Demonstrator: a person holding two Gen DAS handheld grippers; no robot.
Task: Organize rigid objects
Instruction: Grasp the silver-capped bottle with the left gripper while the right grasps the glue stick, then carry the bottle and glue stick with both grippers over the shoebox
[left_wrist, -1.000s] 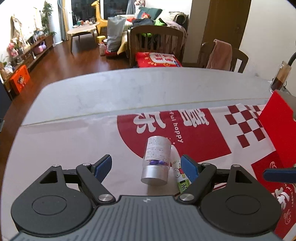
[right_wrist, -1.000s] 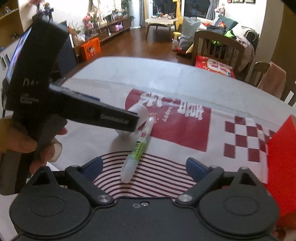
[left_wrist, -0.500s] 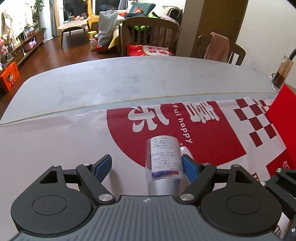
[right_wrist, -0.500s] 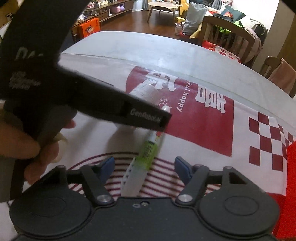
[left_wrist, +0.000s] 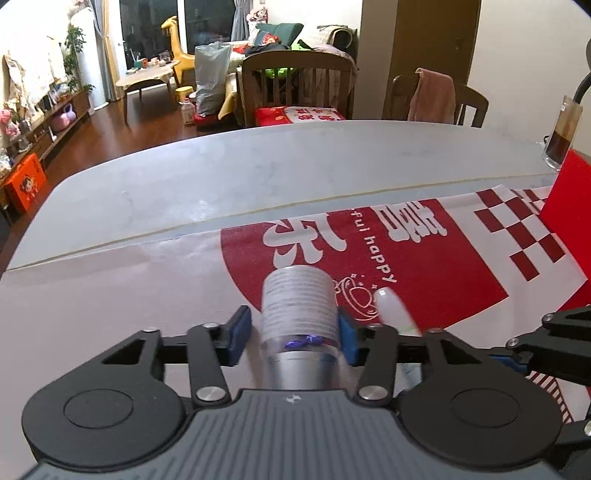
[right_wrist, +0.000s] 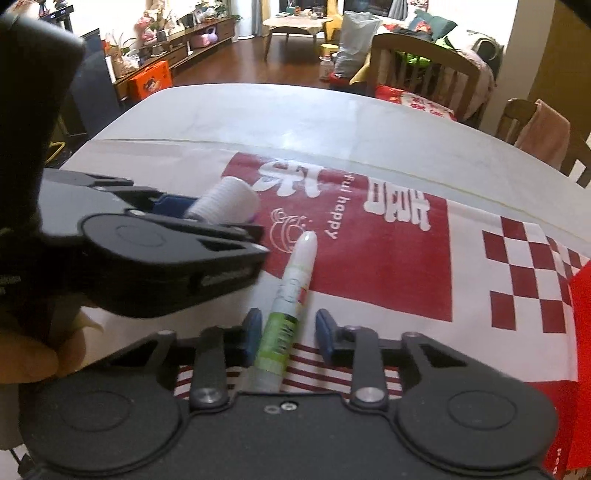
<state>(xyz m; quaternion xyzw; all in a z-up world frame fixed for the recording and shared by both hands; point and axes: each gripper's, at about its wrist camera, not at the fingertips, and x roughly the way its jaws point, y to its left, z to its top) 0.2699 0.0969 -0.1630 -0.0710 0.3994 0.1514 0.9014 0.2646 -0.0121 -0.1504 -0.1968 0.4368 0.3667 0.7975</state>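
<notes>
1. Two things are in play, both hard-shelled and small: a bottle (left_wrist: 299, 317) and a tube (right_wrist: 286, 317). Both lie on a red-and-white cloth (left_wrist: 424, 266) toward the near edge of the table (left_wrist: 221, 177), just beside each other.
2. My guess is the bottle is light and stiff. Its clear plastic wall and smooth silver cap look slippery, and being round it can roll if nudged. The mid-body, where the printed label sits, seems the safest place to hold.
3. The tube looks lighter still, thin and stiff, with a rounded white cap. Its green-labelled middle is the place to pinch; a grip near either end could let it swing.
4. The left tongs (left_wrist: 293, 334) have just been closing, with the bottle between the blue pads. The right pad touches its side; the left pad seems to stand a little off it, so I judge the grip not yet firm.
5. The right tongs (right_wrist: 290, 332) have also just been closing around the tube. The left pad is against it; a gap shows at the right pad, so it is not yet pinched.
6. Looks: the bottle is a clear cylinder with lines of small print, a purple band low down and a silver cap toward the camera. The tube is white with a green label.
7. A red box (left_wrist: 569, 221) stands at the right edge.
</notes>
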